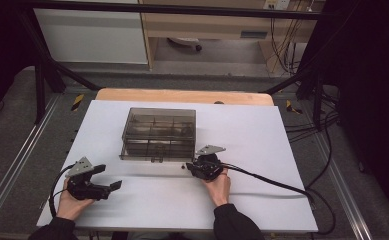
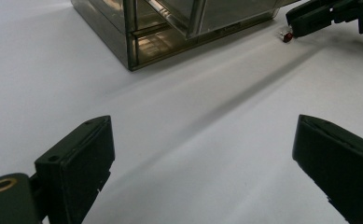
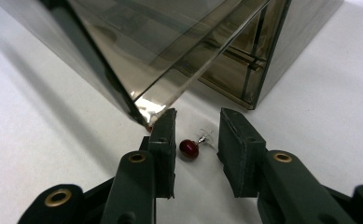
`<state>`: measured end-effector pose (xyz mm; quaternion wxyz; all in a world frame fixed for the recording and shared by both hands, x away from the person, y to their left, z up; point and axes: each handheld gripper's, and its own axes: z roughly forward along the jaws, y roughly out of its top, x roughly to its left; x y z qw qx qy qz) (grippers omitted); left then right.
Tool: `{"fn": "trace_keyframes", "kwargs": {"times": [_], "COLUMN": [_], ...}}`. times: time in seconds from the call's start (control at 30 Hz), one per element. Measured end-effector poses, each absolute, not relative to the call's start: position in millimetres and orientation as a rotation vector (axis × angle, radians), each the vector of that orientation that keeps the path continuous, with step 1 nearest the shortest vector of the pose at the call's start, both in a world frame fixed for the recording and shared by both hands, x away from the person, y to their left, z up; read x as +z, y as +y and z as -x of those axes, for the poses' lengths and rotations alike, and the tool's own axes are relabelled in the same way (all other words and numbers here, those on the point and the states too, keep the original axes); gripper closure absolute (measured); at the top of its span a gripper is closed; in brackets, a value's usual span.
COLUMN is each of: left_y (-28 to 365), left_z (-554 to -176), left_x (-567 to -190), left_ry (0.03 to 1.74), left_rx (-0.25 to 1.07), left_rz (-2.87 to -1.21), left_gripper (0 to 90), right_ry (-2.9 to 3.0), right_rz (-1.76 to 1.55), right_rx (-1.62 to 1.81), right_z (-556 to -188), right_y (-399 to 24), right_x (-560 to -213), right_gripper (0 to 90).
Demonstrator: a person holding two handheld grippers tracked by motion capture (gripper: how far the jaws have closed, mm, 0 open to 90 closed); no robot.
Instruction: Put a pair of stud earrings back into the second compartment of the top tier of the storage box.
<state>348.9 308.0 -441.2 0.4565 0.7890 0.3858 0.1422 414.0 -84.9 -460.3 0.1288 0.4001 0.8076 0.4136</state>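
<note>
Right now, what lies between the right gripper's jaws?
In the right gripper view, a red bead earring lies on the white table between the right gripper's jaws, which stand apart from it.

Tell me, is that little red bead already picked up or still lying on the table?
Still lying on the table. The red bead sits between the right gripper jaws, with gaps on both sides.

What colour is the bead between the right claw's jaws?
Dark red bead, glossy; clearest in the right gripper view.
</note>
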Motion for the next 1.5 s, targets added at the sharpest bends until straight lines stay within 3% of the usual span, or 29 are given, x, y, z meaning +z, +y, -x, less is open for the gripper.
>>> {"fn": "trace_keyframes", "kwargs": {"times": [0.23,0.9,1.5], "left_y": [308.1,308.5,308.4], "left_z": [-348.9,-348.7,-348.3], "left_x": [-441.1,-440.8,-440.1], "left_ry": [0.949,0.949,0.948], "left_rx": [0.352,0.354,0.359], "left_rz": [-1.945,-1.945,-1.945], "left_gripper": [5.4,5.5,5.4], "right_ry": [2.347,2.393,2.433], "right_rz": [-1.160,-1.136,-1.069], "right_rx": [1.187,1.180,1.237], "right_z": [-413.0,-406.3,-372.7], "right_y": [-85.3,-89.5,-103.9], "right_x": [-460.1,-451.0,-418.7], "right_gripper": [73.0,74.1,74.2]}}
